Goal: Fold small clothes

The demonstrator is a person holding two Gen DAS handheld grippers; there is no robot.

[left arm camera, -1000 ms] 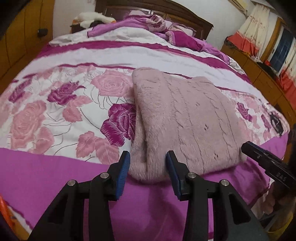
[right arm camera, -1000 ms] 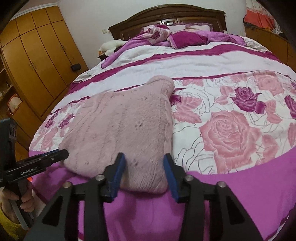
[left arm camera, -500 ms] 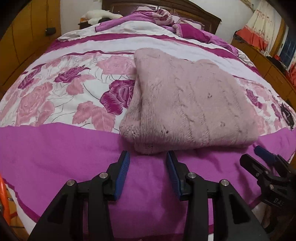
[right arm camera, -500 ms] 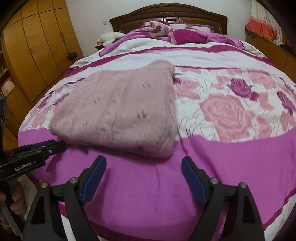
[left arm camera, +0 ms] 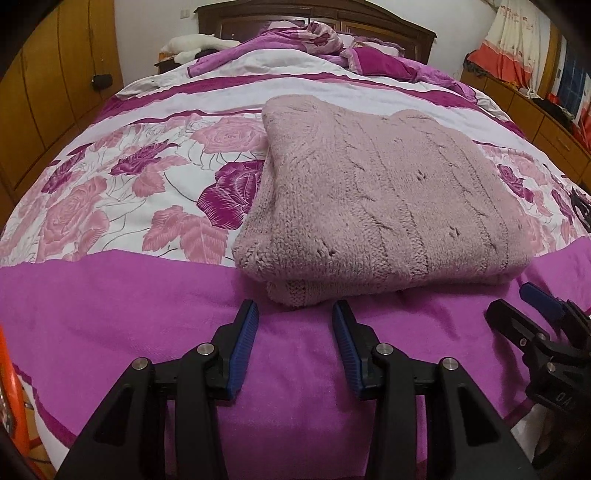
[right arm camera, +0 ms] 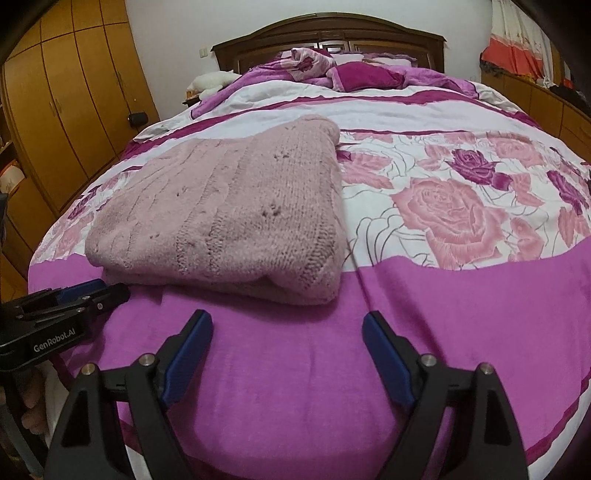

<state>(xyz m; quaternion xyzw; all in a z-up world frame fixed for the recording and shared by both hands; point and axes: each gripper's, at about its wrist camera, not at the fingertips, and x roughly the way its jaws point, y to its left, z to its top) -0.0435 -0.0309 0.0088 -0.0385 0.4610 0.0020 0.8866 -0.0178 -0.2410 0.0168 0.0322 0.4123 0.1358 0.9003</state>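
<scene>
A folded pale pink knitted sweater (left arm camera: 388, 206) (right arm camera: 229, 210) lies flat on the bed, its near edge over the magenta band of the bedspread (left arm camera: 110, 295) (right arm camera: 443, 314). My left gripper (left arm camera: 294, 308) hovers just short of the sweater's near left corner, jaws a narrow gap apart with nothing between them. My right gripper (right arm camera: 287, 316) stands wide open in front of the near right corner, also holding nothing. Each gripper shows in the other's view: the right gripper (left arm camera: 511, 299) at the right edge, the left gripper (right arm camera: 110, 287) at the left edge.
The bedspread has rose prints beyond the magenta band. A crumpled quilt (right arm camera: 351, 74) is piled by the dark wooden headboard (right arm camera: 325, 33). Wooden wardrobes (right arm camera: 74, 110) line the left side, and low cabinets (left arm camera: 546, 122) run along the right. A hand (right arm camera: 33, 406) holds the left gripper.
Both grippers have drawn back from the sweater's near edge, which earlier lay between their jaws. The right jaws have spread wide. The sweater rests free on the bed.
</scene>
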